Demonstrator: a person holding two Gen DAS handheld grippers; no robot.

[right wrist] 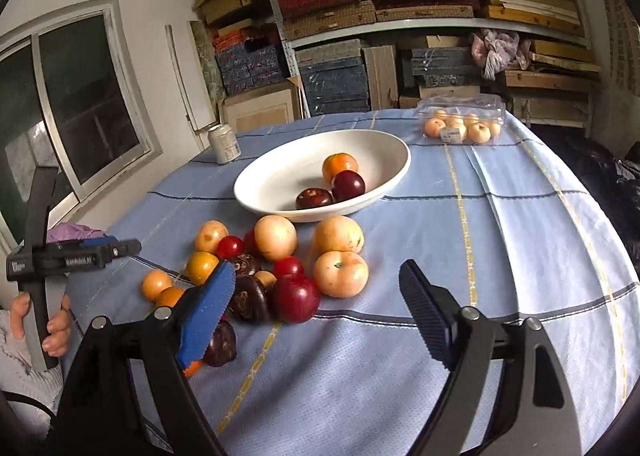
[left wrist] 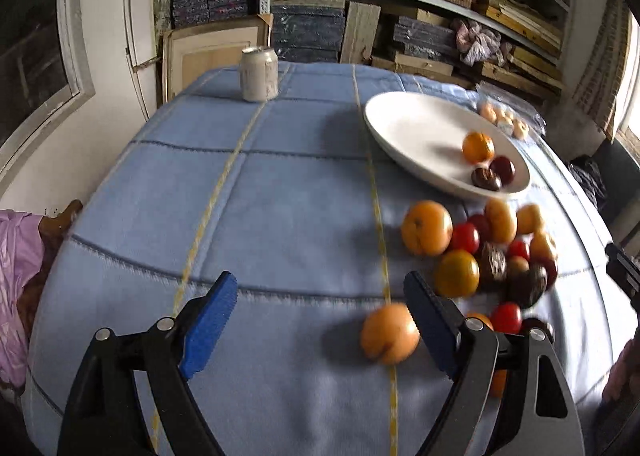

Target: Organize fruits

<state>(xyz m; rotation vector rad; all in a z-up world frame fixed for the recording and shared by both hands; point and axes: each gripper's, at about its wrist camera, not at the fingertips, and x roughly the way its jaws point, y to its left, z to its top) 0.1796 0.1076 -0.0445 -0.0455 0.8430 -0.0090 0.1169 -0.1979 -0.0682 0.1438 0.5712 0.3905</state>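
**Three fruits in the bowl, most of the pile still waiting**

The bowl [right wrist: 280,191] is sitting ahead of the right gripper [right wrist: 316,304], beyond the pile, and is holding only three pieces: an orange [right wrist: 340,165], a plum [right wrist: 348,184] and a dark fruit [right wrist: 314,198]. The rest of its floor is lying bare, so the sorting is looking barely begun.

The pile [right wrist: 276,268] is lying on the cloth [right wrist: 520,256] just ahead of the right gripper and to its left, short of the bowl: pale peaches, small oranges, red tomatoes and dark plums, touching one another. I am counting more than a dozen there, though some are hiding behind the blue pad and the left view is blurring them, so the number is uncertain.

One peach [left wrist: 390,334] is lying apart from the pile, between the left gripper's [left wrist: 320,320] fingers and close against the right-hand one; the pads are not pressing on it.

Both grippers are standing spread wide and carrying nothing. The left one is also showing at the left edge of the right view, with a hand around its handle.

Further off, a clear box [right wrist: 460,119] of small peaches is sitting closed beyond the bowl to the right, and a can [right wrist: 225,143] beyond it to the left; whether the boxed fruit belongs to the job is unclear.
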